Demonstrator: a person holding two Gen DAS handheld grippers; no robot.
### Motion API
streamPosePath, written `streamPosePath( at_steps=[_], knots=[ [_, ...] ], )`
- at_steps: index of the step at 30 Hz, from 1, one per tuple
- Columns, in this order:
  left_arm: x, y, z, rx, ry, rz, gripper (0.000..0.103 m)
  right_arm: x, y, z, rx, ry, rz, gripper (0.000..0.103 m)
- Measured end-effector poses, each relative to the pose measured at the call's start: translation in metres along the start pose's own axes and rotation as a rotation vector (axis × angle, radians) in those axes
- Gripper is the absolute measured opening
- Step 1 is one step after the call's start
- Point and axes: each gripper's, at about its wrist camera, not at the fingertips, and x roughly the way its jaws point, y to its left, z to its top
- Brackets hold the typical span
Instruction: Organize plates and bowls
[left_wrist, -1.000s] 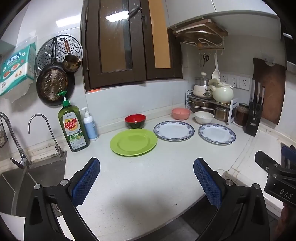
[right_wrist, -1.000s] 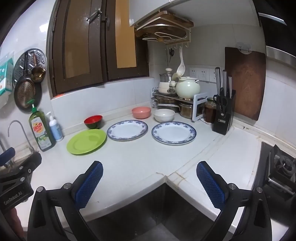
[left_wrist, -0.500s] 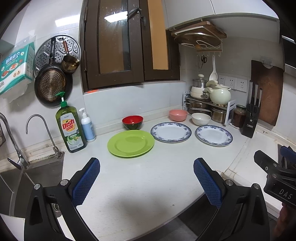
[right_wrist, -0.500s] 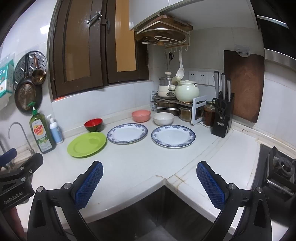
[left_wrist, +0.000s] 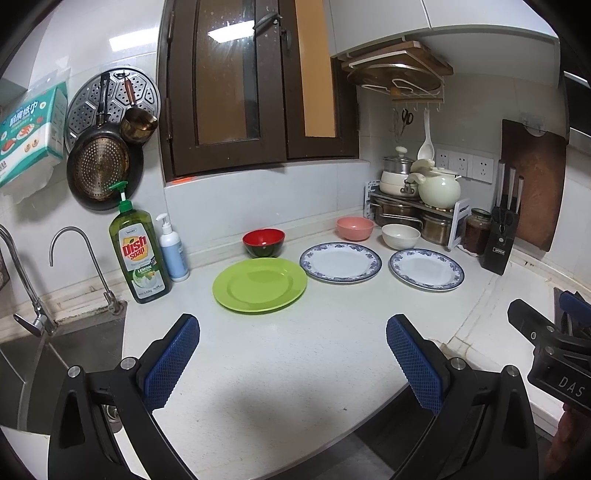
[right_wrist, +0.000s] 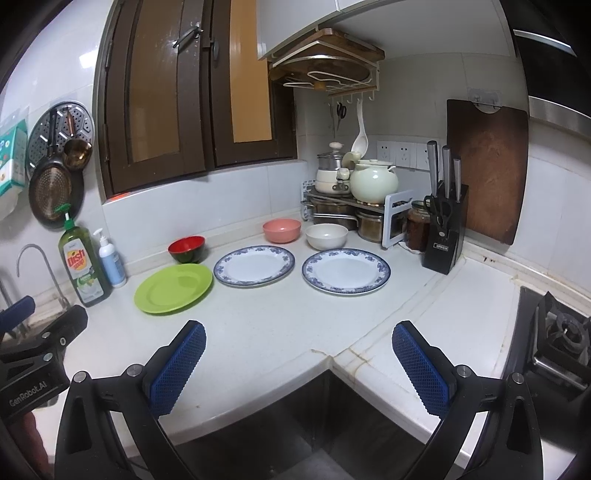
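While both jaws gape empty | left view: sink (left_wrist: 55, 354) | right view: stove burner (right_wrist: 565, 328)

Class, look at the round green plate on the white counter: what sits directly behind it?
Behind the round green plate sits a red bowl with a dark outside, close to the plate's far rim. The bowl's base is covered by its own rim and the plate.
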Motion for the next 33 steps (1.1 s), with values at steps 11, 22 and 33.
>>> streamPosePath(
  at_steps=[11,22,33],
  knots=[
    [0.0015,-0.0011,-0.0006,-0.001,0.003,-0.006,0.103,0.0008,-0.0026,0.0020,0.002,-0.001,-0.003,0.103],
    [-0.0009,-0.0018,-0.0017,0.002,-0.001,-0.005,0.103,0.0011,-0.0032,0.0022,0.000,-0.005,-0.004,0.103],
    [-0.0020,-0.0005,-0.0021,0.004,-0.002,-0.005,0.103,0.0009,-0.0026,0.0017,0.000,-0.005,-0.004,0.103]
  ],
)
